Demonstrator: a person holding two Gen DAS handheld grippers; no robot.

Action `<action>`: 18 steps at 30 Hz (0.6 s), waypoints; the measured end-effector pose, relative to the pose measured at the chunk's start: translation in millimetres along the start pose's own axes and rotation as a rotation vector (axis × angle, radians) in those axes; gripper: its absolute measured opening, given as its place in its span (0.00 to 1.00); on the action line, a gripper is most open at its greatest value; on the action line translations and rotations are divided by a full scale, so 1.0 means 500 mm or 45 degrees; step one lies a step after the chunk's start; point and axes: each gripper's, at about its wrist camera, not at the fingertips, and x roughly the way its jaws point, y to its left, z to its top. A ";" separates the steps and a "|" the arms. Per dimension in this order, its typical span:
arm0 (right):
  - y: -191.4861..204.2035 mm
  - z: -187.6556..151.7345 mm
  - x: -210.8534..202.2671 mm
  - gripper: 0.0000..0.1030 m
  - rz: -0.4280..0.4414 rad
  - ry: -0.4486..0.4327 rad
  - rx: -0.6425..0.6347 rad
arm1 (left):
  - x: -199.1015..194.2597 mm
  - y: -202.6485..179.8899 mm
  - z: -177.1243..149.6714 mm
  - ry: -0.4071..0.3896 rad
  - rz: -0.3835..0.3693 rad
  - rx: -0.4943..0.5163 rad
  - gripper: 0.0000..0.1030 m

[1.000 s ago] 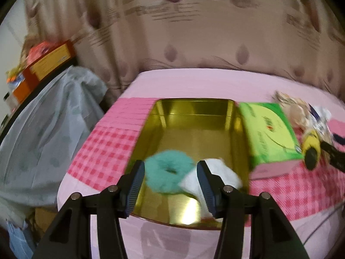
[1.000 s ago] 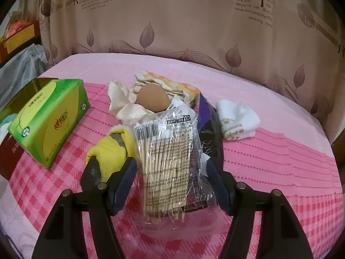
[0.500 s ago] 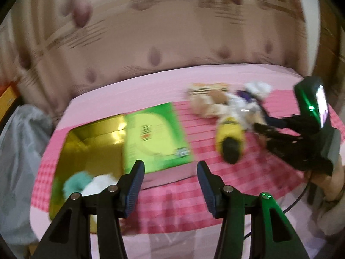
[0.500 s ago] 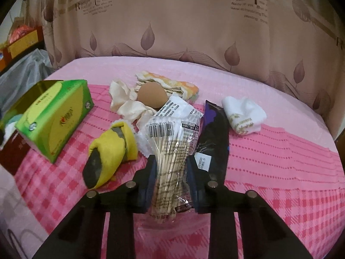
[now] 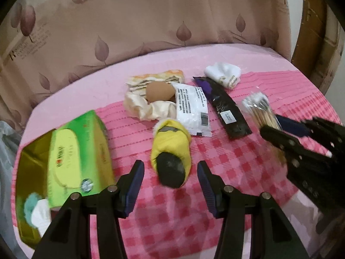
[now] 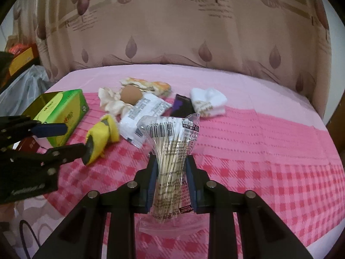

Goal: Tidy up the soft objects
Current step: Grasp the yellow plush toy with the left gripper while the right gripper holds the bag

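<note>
The right gripper (image 6: pixel 170 185) has its jaws pinching a clear plastic pack of cotton swabs (image 6: pixel 171 151); the left gripper (image 5: pixel 170 185) has its jaws spread just before a yellow-and-black plush slipper (image 5: pixel 171 151) on the pink checked table (image 5: pixel 237 172).

On the pink tablecloth (image 5: pixel 248 168) lie one yellow and black slipper (image 5: pixel 171 149), one green tissue box (image 5: pixel 75 151), one gold tin (image 5: pixel 28 172), one brown makeup sponge (image 5: pixel 159 91), one cream scrunchie (image 5: pixel 146 108), one folded striped cloth (image 5: pixel 155 78), one white sealed packet (image 5: pixel 192 110), one black and purple packet (image 5: pixel 224 108), one white folded sock (image 5: pixel 223 74) and one bag of cotton swabs (image 6: pixel 171 157). Inside the tin sit two soft items: one teal scrunchie (image 5: pixel 29 205) and one white piece (image 5: pixel 41 215). Two grippers show.
</note>
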 end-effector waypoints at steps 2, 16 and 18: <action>-0.002 -0.001 0.009 0.23 0.019 0.017 0.016 | 0.015 -0.001 0.007 0.011 0.019 -0.006 0.51; 0.000 -0.007 0.027 0.23 0.076 0.046 0.030 | 0.123 0.004 0.027 0.108 0.070 -0.007 0.51; 0.001 -0.008 0.029 0.23 0.081 0.051 0.027 | 0.120 0.006 0.026 0.101 0.019 -0.024 0.45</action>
